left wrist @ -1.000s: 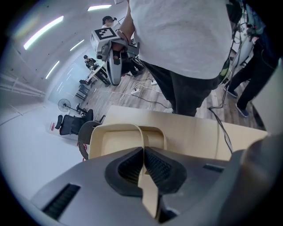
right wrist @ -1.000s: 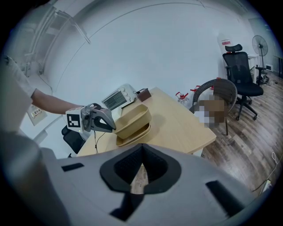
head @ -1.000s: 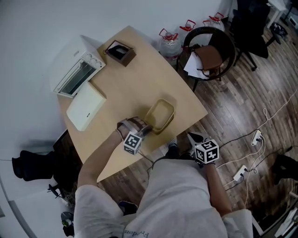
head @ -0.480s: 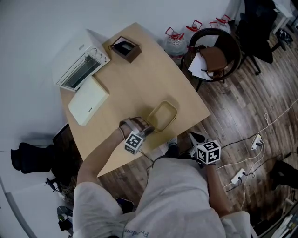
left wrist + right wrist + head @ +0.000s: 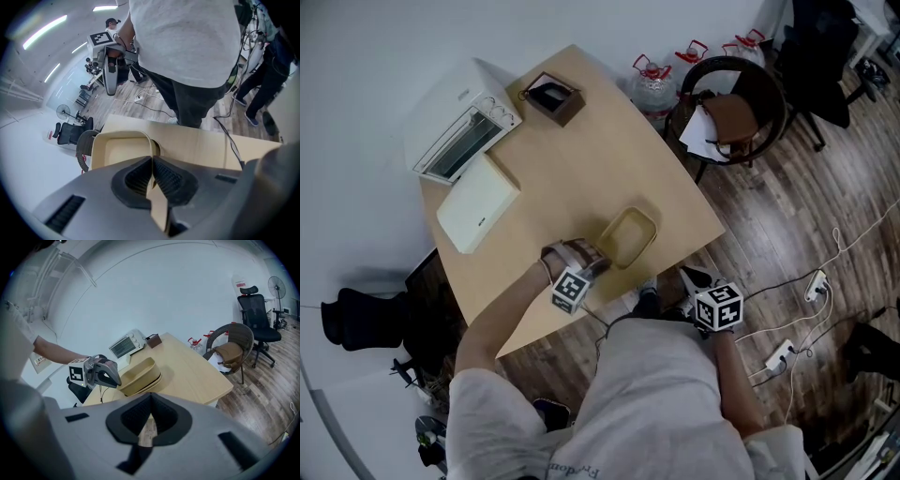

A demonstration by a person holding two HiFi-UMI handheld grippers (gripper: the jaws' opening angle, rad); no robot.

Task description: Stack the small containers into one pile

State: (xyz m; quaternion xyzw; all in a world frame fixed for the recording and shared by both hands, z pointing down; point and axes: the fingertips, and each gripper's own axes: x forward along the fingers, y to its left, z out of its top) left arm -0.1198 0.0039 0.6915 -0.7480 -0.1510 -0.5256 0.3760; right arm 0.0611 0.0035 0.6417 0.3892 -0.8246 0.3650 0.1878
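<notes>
Beige shallow containers sit nested in one pile near the table's front edge. In the right gripper view the pile shows the top one slightly tilted over the lower ones. My left gripper is shut on the top container's near rim; in the left gripper view the rim is pinched between the jaws of the left gripper. My right gripper hangs off the table's front corner, over the floor, and the right gripper is shut with nothing in it.
A white toaster oven and a flat white box lie at the table's left side. A small brown box sits at the far corner. A wicker chair, water jugs and floor power strips lie to the right.
The head view shifted a little a second ago. Both grippers and the container pile have kept their places since.
</notes>
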